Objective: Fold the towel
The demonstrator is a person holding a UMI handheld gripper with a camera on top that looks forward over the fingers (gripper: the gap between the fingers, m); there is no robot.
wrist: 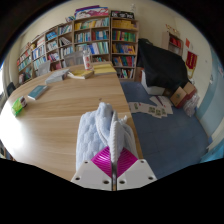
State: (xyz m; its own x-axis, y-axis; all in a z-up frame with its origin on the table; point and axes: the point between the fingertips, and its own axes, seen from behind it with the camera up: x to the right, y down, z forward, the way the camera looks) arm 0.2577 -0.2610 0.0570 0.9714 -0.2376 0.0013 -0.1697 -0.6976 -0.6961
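A white, textured towel [92, 133] lies near the right edge of a round wooden table [50, 115]. My gripper [113, 160] is at the towel's near end. Both fingers are pressed together on a raised fold of the towel [117, 128], which stands up in a ridge between the magenta pads [103, 157] and runs forward from them. The rest of the towel lies flat to the left of the ridge.
Books [80, 72] and a green item [17, 106] lie on the far and left parts of the table. Bookshelves [95, 38] line the back wall. A dark chair [160, 65] and scattered boxes [182, 96] stand on the blue floor [170, 130] to the right.
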